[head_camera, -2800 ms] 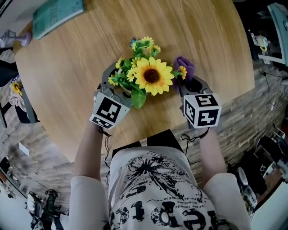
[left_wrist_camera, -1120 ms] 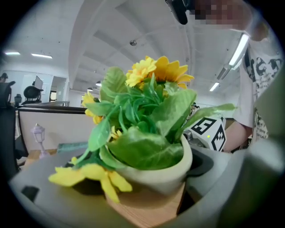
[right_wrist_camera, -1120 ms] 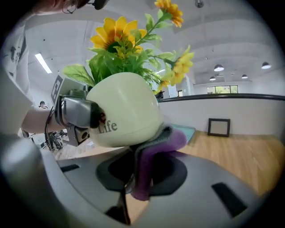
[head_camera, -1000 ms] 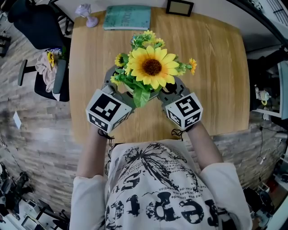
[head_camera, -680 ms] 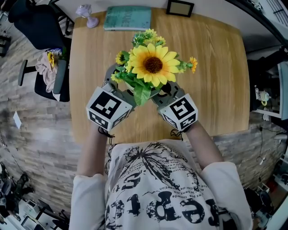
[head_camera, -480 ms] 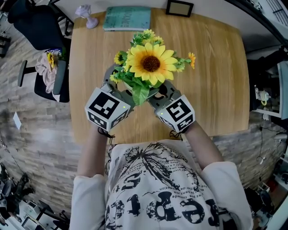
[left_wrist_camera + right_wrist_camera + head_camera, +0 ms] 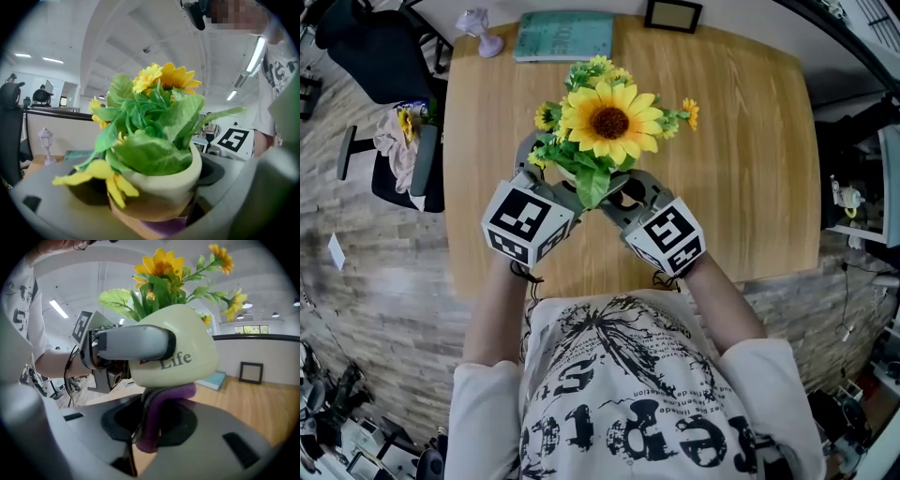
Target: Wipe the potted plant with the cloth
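Observation:
The potted plant is a cream pot [image 7: 185,357] with green leaves and a big yellow sunflower [image 7: 610,122]. It hangs above the wooden table [image 7: 750,141], and my left gripper [image 7: 553,176] is shut on the pot [image 7: 161,185], one finger [image 7: 131,344] lying across its side. My right gripper [image 7: 623,194] sits just right of and below the flowers. It is shut on a purple cloth [image 7: 159,411], which presses up against the pot's underside. A strip of that cloth [image 7: 164,229] shows under the pot. In the head view the flowers hide the pot itself.
At the table's far edge lie a teal book [image 7: 563,36], a small picture frame [image 7: 673,15] and a little lilac lamp [image 7: 478,22]. A dark chair with clothes [image 7: 394,112] stands left of the table. The person's torso is close to the near edge.
Earlier the plant stood lower with the purple cloth beside it at the right. Over the last second my right gripper has moved left and in under the pot; the plant shifted slightly left.

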Tool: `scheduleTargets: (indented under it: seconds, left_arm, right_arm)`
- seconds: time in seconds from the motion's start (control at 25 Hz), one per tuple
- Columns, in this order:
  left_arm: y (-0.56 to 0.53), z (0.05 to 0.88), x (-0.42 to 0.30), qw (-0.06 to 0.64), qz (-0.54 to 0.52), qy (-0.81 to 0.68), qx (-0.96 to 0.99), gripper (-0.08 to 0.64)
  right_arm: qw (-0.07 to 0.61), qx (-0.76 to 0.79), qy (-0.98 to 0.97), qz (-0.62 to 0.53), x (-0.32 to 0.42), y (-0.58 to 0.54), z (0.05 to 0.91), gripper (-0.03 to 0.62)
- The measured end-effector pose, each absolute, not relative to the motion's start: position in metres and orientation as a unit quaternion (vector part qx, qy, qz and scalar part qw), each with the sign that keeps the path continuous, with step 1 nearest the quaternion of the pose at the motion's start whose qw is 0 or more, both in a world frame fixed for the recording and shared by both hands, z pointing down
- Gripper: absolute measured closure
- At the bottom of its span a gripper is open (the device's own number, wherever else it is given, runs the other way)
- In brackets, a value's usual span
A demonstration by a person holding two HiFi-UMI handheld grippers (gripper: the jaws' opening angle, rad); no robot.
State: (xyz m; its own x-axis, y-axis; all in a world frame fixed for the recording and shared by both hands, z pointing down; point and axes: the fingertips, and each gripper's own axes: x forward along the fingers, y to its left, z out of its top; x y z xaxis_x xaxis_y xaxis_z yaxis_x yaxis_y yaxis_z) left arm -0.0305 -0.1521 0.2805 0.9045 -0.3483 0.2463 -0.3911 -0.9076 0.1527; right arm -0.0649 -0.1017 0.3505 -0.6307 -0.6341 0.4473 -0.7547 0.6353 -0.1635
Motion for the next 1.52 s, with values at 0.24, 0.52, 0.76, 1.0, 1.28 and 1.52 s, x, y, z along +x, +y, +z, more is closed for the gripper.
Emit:
scheduleTargets:
  seconds: [0.24, 0.52, 0.76, 1.0, 1.28, 1.52]
  left_arm:
    - [-0.169, 0.292, -0.044, 0.092, 0.12, -0.211, 0.966, 0.029]
    - [-0.171, 0.298, -0.043, 0.088, 0.131, -0.216, 0.964, 0.029]
    - [-0.173, 0.296, -0.041, 0.078, 0.14, -0.207, 0.965, 0.031]
    - [-0.166, 0.299, -0.036, 0.072, 0.146, -0.196, 0.967, 0.032]
    - [-0.146, 0.306, -0.028, 0.064, 0.152, -0.185, 0.969, 0.032]
    - [-0.13, 0.32, -0.013, 0.07, 0.142, -0.163, 0.974, 0.032]
  right_arm:
    - [0.169, 0.396, -0.885, 0.177, -0.067, -0.103, 0.357, 0.517]
    - [0.172, 0.411, -0.879, 0.168, -0.051, -0.1, 0.355, 0.517]
    - [0.163, 0.446, -0.866, 0.156, -0.03, -0.11, 0.348, 0.517]
    - [0.141, 0.484, -0.849, 0.159, -0.004, -0.117, 0.344, 0.517]
    - [0.099, 0.542, -0.817, 0.168, 0.036, -0.119, 0.336, 0.517]
    - [0.106, 0.595, -0.786, 0.133, 0.084, -0.117, 0.328, 0.517]
